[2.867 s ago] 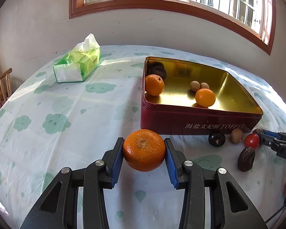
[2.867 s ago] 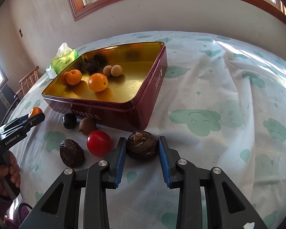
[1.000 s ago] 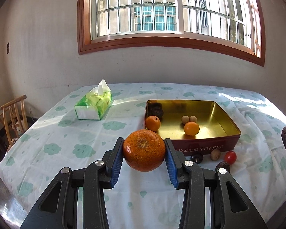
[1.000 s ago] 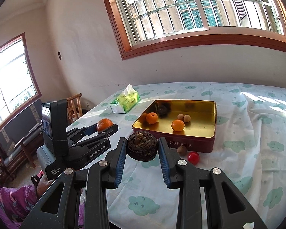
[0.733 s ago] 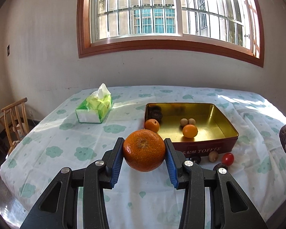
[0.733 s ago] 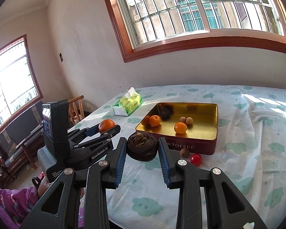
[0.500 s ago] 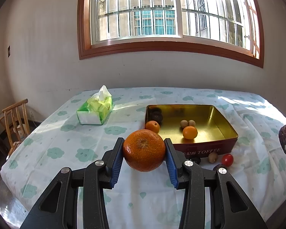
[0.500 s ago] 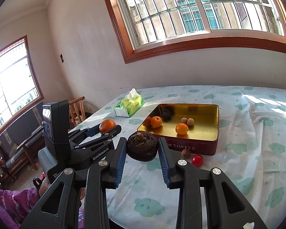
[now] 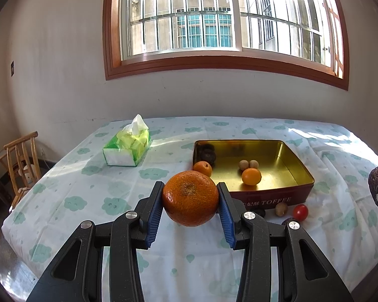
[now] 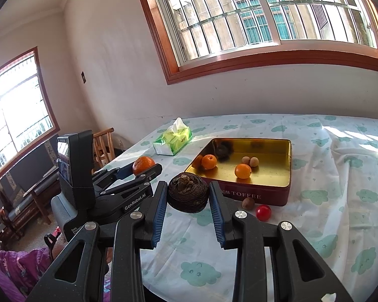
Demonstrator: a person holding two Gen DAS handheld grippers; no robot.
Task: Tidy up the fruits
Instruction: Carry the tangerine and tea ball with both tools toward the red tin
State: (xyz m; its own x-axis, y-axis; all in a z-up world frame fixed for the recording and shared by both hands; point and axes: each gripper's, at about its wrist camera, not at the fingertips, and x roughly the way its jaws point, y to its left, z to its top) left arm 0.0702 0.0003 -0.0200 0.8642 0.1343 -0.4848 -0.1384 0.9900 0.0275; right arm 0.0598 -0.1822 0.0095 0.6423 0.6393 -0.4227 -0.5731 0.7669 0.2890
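My left gripper [image 9: 190,202] is shut on a large orange [image 9: 190,198], held high above the table's near side. My right gripper [image 10: 188,197] is shut on a dark wrinkled fruit [image 10: 188,196], held in the air to the right of the left gripper [image 10: 148,170]. The red toffee tin [image 9: 277,198] with a gold inside sits on the table and holds two small oranges [image 9: 251,176], two brown longans [image 9: 249,164] and a dark fruit [image 9: 207,154]. A red tomato [image 9: 300,212], a brown fruit [image 9: 281,209] and dark fruits lie in front of the tin.
A green tissue pack [image 9: 127,146] lies at the table's far left. The table wears a white cloth with green clouds [image 9: 88,191]. A wooden chair [image 9: 21,161] stands left of the table. A wall with a barred window [image 9: 214,20] is behind.
Both grippers have drawn back and up from the table with their fruits still held; the tin and loose fruits look smaller and farther away.
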